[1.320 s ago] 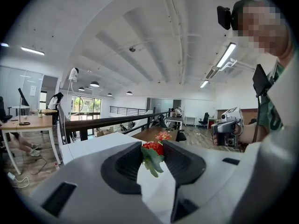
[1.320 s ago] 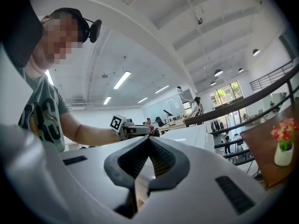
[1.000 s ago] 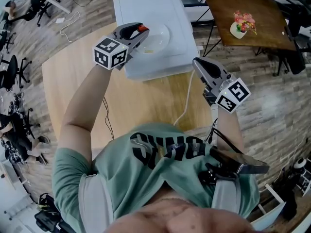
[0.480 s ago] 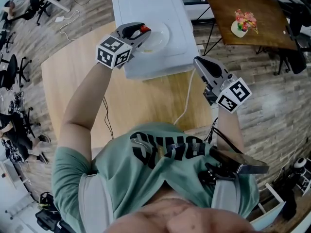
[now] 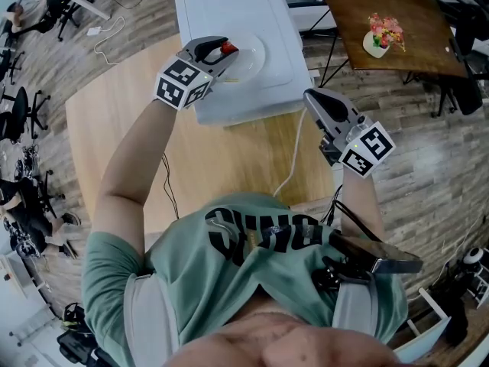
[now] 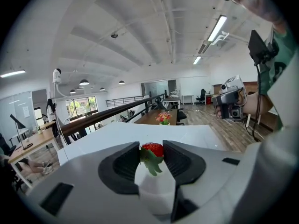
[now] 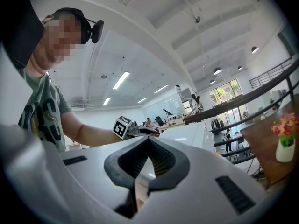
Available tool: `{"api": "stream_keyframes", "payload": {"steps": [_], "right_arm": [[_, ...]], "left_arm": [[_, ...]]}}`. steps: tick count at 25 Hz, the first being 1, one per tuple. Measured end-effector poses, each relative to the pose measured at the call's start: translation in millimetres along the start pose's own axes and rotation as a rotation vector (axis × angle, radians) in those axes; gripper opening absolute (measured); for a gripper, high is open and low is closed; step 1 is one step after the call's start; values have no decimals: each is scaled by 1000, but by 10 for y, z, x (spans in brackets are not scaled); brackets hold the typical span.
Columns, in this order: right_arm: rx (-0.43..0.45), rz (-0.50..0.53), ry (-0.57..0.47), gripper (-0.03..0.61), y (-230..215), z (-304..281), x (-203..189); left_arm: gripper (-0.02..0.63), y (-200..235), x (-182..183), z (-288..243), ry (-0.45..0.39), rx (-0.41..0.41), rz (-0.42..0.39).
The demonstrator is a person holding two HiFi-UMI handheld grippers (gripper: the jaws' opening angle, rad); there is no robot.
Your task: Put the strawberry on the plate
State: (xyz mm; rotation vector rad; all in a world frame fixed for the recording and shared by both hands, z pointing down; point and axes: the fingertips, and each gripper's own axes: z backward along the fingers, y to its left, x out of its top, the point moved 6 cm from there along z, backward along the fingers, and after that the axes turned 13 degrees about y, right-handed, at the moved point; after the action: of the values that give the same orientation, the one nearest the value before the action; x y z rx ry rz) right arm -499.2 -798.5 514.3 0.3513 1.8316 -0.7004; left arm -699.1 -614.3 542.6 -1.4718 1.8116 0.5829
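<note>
My left gripper (image 5: 221, 50) is shut on a red strawberry (image 5: 227, 48) with green leaves, held above the near left rim of a white plate (image 5: 248, 58). The plate rests on a white box (image 5: 263, 21) at the far end of the wooden table. In the left gripper view the strawberry (image 6: 153, 149) sits pinched between the two dark pads (image 6: 130, 159) of the left gripper (image 6: 152, 155). My right gripper (image 5: 312, 98) hovers to the right of the box, jaws shut with nothing between them. In the right gripper view the right gripper (image 7: 148, 142) tips meet, and the strawberry (image 7: 153, 130) shows far off.
The wooden table (image 5: 114, 121) stretches left of the box. A white cable (image 5: 293, 155) runs from the box toward my body. A dark brown table (image 5: 390, 17) with a flower vase (image 5: 379, 40) stands at the upper right. Wood floor surrounds everything.
My left gripper has carried the strawberry slightly right and farther, closer over the plate. The right gripper has barely moved.
</note>
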Motion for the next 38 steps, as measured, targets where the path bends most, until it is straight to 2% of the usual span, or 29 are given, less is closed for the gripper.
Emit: {"api": "stream_keyframes", "payload": {"steps": [5,22,27,32,35,38], "right_arm": [[0,4,-3,6,23,9,13],[-8,16,-8,6,82,64,63],[-5,29,-6,6,142,56,112],[10,62,1,6,305,2,245],[20,75,4,6,456,-50,342],[32,98,9,6,717,-169,449]], "left_arm": [[146,-45,-5,-22,22,15,-46],[146,-69,85,114,-14,40,-38],[146,-180,191,351,-82,55,-29],[146,-337,248,836,-183,50,-3],[146,-449,132,1226,-233,50,37],[144,-563,-199,1727,-285,38,99]]}}
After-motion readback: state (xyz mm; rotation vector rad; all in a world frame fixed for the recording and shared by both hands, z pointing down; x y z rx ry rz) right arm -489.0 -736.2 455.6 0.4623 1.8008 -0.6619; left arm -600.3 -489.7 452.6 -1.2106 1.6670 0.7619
